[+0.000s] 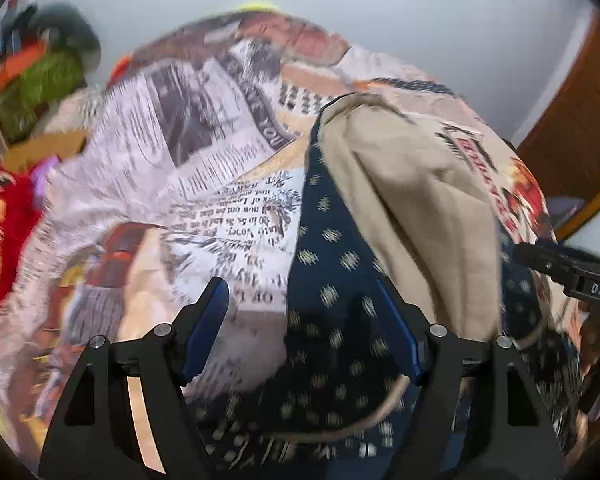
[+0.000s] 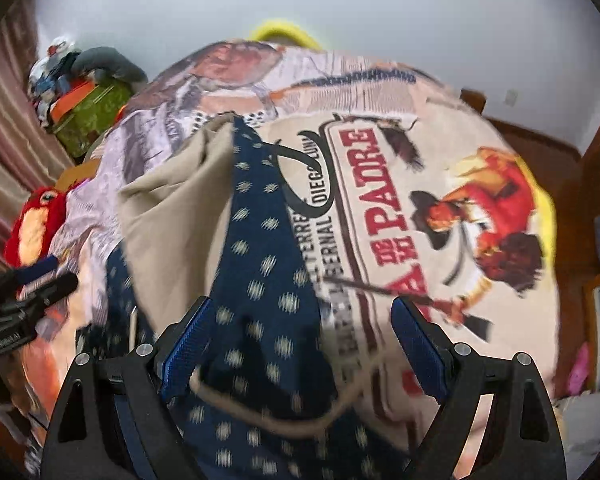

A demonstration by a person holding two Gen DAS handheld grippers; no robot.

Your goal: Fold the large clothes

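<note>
Pale wall backs my printed bedspread. Both claws tilt steeply down: left gripper and right gripper gape wide, empty. Navy dotted garment lies crumpled at six o'clock.

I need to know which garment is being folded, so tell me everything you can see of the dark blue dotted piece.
The dark blue garment is soft woven-looking cloth with small pale dots, a plain beige lining or underside turned outward, and a pale cord looping across its near end. It lies rumpled, partly folded over itself, on the printed bedspread. It runs between the open jaws of both the left gripper and right gripper; neither visibly pinches it.
</note>
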